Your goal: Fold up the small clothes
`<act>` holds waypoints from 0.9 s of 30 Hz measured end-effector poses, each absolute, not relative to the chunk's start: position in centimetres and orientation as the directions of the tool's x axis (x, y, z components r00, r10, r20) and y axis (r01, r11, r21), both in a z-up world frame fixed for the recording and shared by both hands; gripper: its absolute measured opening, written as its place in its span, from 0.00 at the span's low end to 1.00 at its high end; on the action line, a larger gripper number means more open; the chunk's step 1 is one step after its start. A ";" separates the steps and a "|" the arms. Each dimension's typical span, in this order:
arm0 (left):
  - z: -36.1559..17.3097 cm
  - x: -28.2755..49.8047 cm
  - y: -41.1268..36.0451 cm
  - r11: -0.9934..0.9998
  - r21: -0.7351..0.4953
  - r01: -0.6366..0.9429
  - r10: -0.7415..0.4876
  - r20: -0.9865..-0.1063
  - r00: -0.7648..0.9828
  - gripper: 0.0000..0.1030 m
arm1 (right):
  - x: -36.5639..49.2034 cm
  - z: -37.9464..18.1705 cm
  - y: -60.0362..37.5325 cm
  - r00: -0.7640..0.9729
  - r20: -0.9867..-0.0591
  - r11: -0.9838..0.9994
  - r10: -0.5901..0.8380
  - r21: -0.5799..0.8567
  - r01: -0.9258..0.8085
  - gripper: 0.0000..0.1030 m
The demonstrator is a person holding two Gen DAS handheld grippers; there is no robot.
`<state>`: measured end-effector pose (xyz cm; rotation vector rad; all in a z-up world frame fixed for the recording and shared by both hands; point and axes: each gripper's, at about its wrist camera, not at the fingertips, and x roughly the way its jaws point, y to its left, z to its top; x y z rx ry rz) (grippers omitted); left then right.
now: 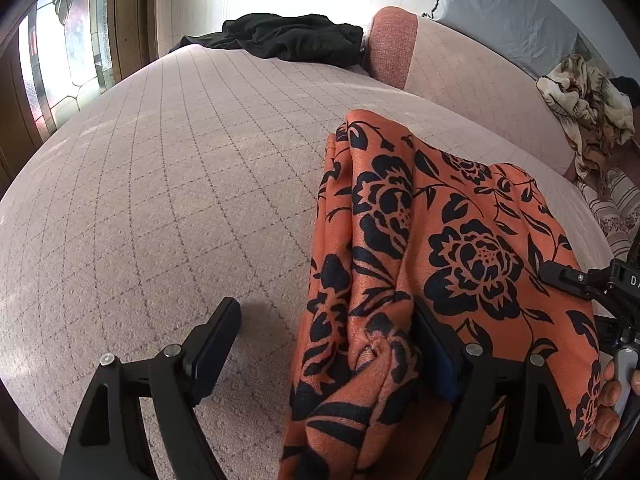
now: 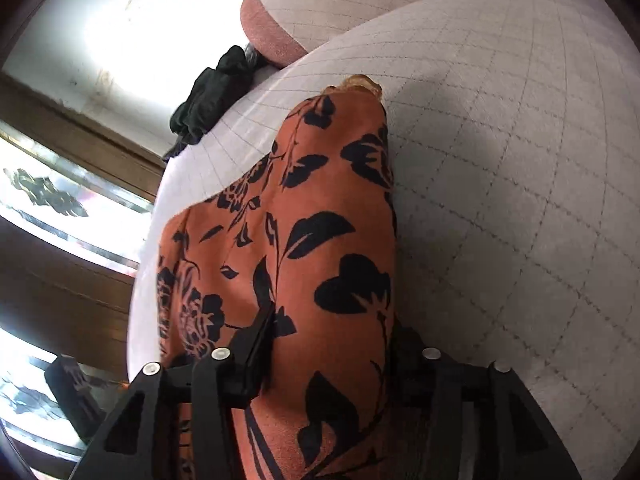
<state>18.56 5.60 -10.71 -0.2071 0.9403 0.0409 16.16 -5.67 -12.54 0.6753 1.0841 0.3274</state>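
the orange black-flowered cloth (image 1: 420,264) lay bunched between the spread jaws of the left gripper (image 1: 326,340) and right gripper (image 2: 332,354); pinched by neither, it risked slumping unfolded onto the quilted pink bed (image 1: 160,168).

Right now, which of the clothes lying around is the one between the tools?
The orange garment with black flowers. The black garment lies crumpled at the bed's far edge, and the beige patterned cloth is heaped off to the right, both untouched.
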 end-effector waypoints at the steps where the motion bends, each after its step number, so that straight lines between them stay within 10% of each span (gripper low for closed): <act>1: -10.7 18.6 5.7 0.979 -0.158 -0.127 -0.054 -0.806 0.589 0.83 | 16.2 -12.4 -6.1 0.444 -0.692 0.740 0.570 0.666 0.088 0.64; 8: -10.7 18.6 5.4 0.982 -0.145 -0.121 -0.046 -0.805 0.592 0.83 | 20.3 -14.1 -8.2 0.446 -0.625 0.622 0.641 0.763 0.175 0.80; 10: -10.7 18.6 5.4 0.982 -0.145 -0.119 -0.047 -0.804 0.593 0.83 | 21.0 -13.8 -7.8 0.459 -0.626 0.634 0.630 0.756 0.161 0.31; 14: -10.7 18.8 5.3 0.982 -0.143 -0.123 -0.043 -0.805 0.592 0.84 | 20.1 -10.2 -5.6 0.499 -0.714 0.818 0.491 0.574 0.017 0.31; 19: -10.8 18.8 5.5 0.981 -0.151 -0.123 -0.049 -0.804 0.592 0.84 | 19.0 -12.2 -8.4 0.476 -0.694 0.734 0.541 0.665 0.135 0.68; 23: -10.9 18.7 5.3 0.982 -0.144 -0.125 -0.042 -0.804 0.593 0.84 | 14.8 -11.1 -8.6 0.471 -0.658 0.704 0.588 0.702 0.103 0.73; 26: -10.9 18.8 5.3 0.982 -0.141 -0.124 -0.040 -0.804 0.593 0.84 | 12.2 -12.5 -7.2 0.407 -0.668 0.701 0.623 0.707 0.089 0.71; 27: -10.9 18.8 5.3 0.983 -0.138 -0.125 -0.037 -0.804 0.593 0.84 | 11.7 -12.6 -6.2 0.393 -0.681 0.725 0.618 0.687 0.051 0.48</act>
